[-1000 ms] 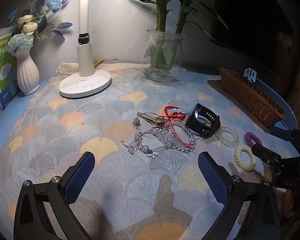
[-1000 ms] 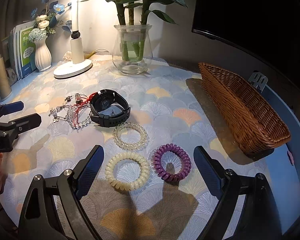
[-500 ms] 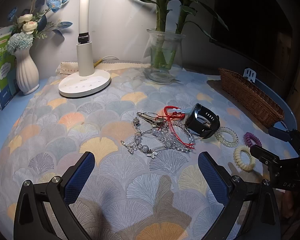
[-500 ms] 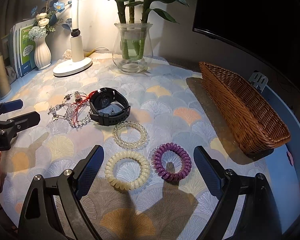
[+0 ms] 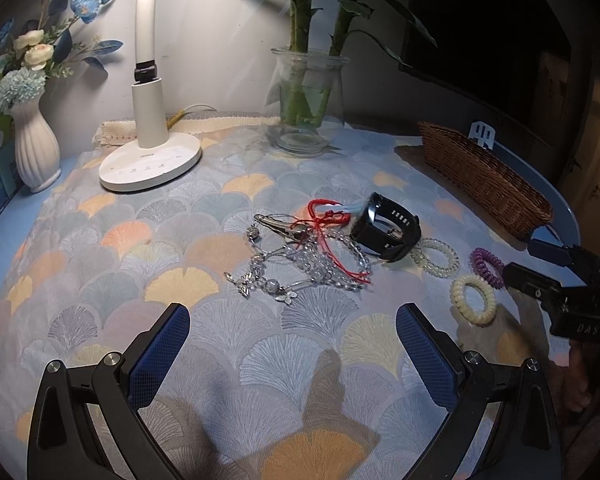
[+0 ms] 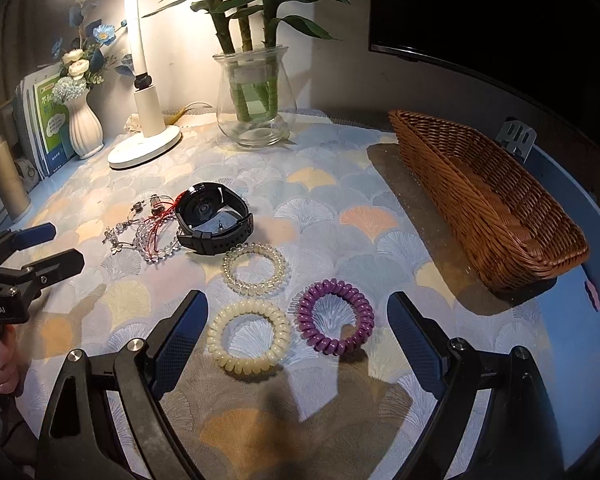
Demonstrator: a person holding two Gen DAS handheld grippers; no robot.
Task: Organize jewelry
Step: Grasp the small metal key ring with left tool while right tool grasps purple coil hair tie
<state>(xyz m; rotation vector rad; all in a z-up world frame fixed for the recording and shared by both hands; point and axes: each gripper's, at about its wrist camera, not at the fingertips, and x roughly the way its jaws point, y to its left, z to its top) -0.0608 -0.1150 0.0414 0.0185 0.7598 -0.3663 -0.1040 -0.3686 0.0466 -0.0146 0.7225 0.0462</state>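
Purple coil band (image 6: 336, 317) and cream coil band (image 6: 249, 335) lie on surface between right claw (image 6: 298, 330) fingers, spread wide, empty. Light, springy; pinch across rim. Left claw (image 5: 292, 346) also spread, empty, near bead tangle (image 5: 308, 260). Wicker basket (image 6: 488, 204) empty.

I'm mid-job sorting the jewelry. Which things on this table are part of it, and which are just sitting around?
Part of the job:
black watch
tangled bead bracelets with red cord
clear coil band
cream coil band
purple coil band
wicker basket, the likely destination

Just sitting around:
desk lamp
glass vase with bamboo
white flower vase
books
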